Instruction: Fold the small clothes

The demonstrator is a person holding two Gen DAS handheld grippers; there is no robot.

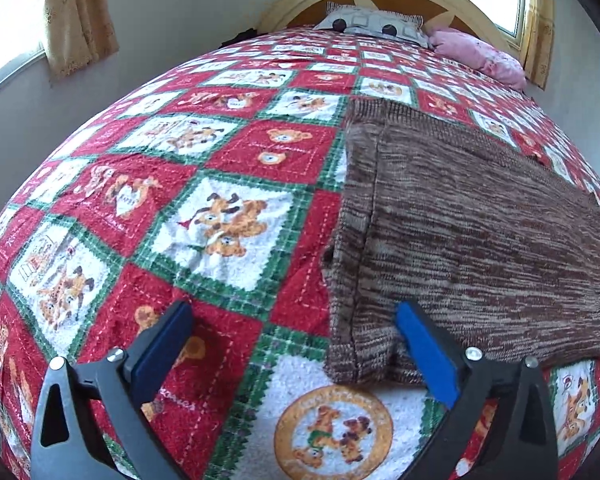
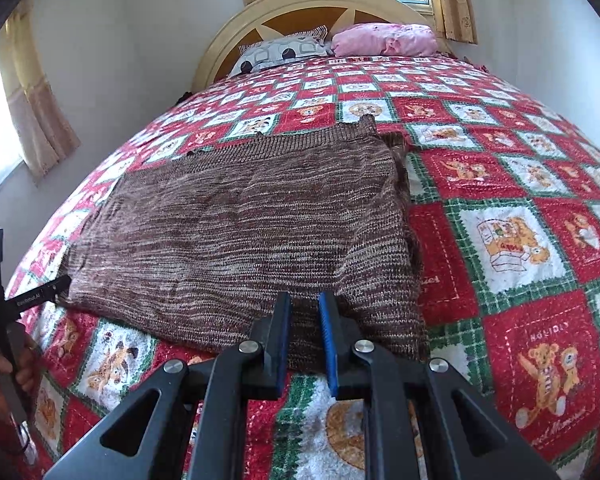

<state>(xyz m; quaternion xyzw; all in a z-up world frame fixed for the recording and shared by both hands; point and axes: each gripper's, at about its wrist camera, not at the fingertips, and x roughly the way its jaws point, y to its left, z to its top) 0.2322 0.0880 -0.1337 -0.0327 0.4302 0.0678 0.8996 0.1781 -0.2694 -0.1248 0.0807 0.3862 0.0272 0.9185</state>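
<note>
On patchwork quilt point(image 2: 500, 240), brown knit garment point(image 2: 240, 220), folded flat

Brown sweater point(image 2: 240, 220) coarse ribbed knit; bedspread point(image 1: 228, 216) nubby quilted cloth.

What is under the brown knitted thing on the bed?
The brown knitted garment lies on the teddy-bear quilt, which shows all around it. The quilt squares beneath it are covered, and whether anything else hides there cannot be seen.
</note>
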